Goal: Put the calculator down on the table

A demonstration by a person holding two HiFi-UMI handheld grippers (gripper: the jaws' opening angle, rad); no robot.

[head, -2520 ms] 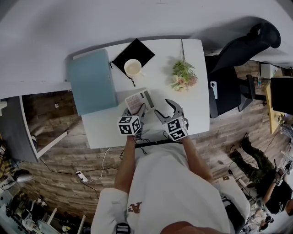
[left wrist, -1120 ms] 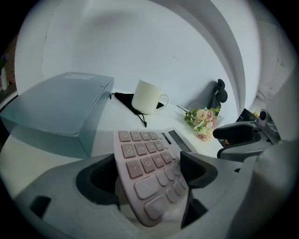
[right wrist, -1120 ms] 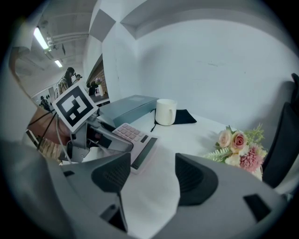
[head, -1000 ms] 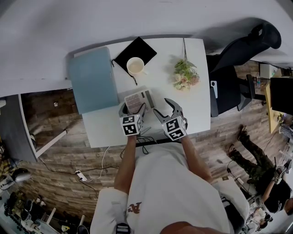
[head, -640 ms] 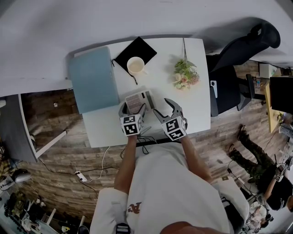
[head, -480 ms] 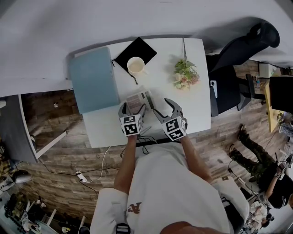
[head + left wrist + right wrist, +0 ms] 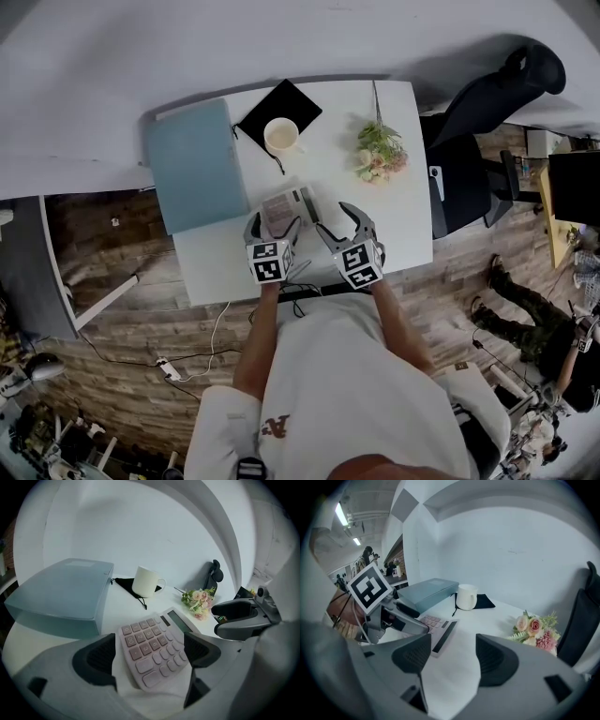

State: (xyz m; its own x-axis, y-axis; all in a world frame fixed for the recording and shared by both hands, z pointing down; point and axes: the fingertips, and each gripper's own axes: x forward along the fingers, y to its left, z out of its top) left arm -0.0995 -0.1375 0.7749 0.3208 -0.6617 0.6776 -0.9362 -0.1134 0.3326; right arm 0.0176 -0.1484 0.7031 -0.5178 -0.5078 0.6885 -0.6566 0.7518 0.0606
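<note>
The left gripper [image 7: 149, 654] had just spread its jaws wide, freeing the calculator [image 7: 161, 632] onto the table [image 7: 117, 616], while the right gripper [image 7: 453, 657] hung part-open and empty.

Head view: steeply down, high above table [image 7: 394, 216]. Gripper views: close, low across it, sharing the calculator [image 7: 154, 651].

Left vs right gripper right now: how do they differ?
Width: left gripper jaws, which have just been opening, stand wide; right gripper jaws stand narrower.
Contents: the calculator lies loose between the left jaws; only bare table shows between the right jaws.
Shared: both open, angled down at the table, side by side.
</note>
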